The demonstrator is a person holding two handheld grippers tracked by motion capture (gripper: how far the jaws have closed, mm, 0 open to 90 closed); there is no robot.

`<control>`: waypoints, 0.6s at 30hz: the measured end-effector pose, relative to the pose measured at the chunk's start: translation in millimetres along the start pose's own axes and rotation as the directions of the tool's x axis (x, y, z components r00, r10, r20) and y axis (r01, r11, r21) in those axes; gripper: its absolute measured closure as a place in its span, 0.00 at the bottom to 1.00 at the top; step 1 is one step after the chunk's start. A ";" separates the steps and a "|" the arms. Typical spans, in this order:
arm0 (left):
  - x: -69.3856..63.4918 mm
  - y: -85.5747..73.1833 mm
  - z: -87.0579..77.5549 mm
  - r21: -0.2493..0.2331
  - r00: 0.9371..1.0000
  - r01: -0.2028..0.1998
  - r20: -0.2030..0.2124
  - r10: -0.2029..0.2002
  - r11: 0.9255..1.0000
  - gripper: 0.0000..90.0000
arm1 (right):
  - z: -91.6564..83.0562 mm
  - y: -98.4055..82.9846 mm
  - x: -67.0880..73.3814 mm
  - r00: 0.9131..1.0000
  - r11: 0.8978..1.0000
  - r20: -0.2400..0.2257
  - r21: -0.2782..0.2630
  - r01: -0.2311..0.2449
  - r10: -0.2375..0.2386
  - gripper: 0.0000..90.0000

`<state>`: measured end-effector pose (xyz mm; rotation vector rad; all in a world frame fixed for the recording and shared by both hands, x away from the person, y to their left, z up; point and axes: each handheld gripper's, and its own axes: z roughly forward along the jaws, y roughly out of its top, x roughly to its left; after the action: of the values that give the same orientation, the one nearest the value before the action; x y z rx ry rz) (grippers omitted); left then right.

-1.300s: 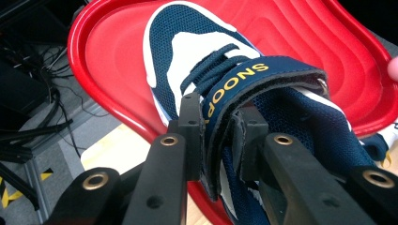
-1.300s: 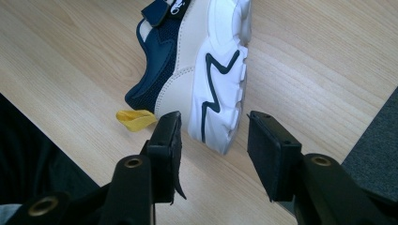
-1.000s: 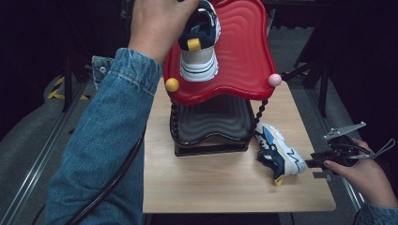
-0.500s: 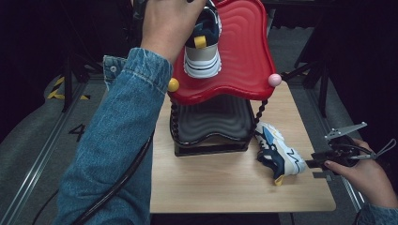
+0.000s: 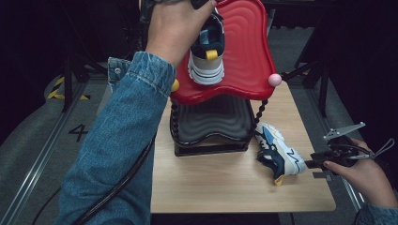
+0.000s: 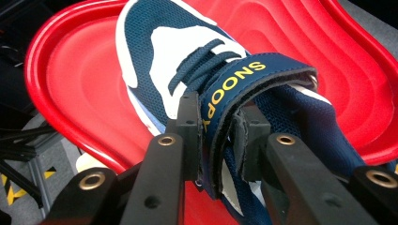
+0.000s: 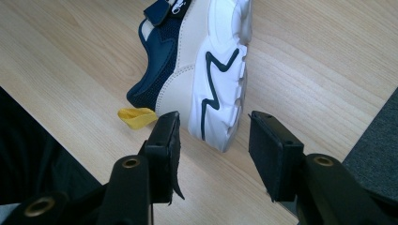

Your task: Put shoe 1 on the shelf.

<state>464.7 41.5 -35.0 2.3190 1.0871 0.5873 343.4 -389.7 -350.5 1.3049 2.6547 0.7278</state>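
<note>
On the red tray (image 6: 366, 93), up on top of the black rack (image 5: 211, 126), sits shoe one (image 6: 187, 70): navy and white, yellow heel tab facing the camera in the high view. Left gripper (image 6: 217, 133) is clamped on its navy strap (image 6: 234, 89) marked SNOOPY; both pads press the strap from either side, jaws nearly closed. Left hand (image 5: 176, 28) reaches over the tray's near-left side, denim sleeve (image 5: 122, 145) trailing down, black cable (image 5: 117, 187) hanging under the arm.

Shoe two (image 7: 197, 70) lies on its side on the wood table (image 5: 225, 187), just right of the rack's base, sole toward the right edge, yellow tab (image 7: 136, 117) toward the front. Right gripper (image 7: 213, 136) is spread wide, holding nothing. Its jaws straddle the heel end of the sole: left pad looks right at the heel beside the yellow tab, contact can't be confirmed; right pad is apart from the sole. Right hand (image 5: 361, 173) sits at the table's right edge, near the front.

Tray corners carry a pink ball (image 5: 274, 79) on the right and a yellow ball (image 5: 175, 86) on the left, partly behind the sleeve.
</note>
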 end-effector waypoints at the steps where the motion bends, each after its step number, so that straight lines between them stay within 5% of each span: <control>1: -0.8 -0.3 0.5 0.004 1.000 -0.004 0.000 0.004 1.000 0.83 | 0.1 0.0 0.0 1.000 1.000 0.000 -0.001 0.002 -0.002 0.61; 18: -7.7 -6.5 2.6 0.020 0.999 -0.036 0.026 0.035 0.999 0.78 | 1.7 2.2 0.5 1.000 1.000 -0.005 0.002 0.004 -0.004 0.61</control>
<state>458.0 38.3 -42.2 2.3610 1.0468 0.5610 345.1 -387.6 -350.9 1.2996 2.6617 0.7286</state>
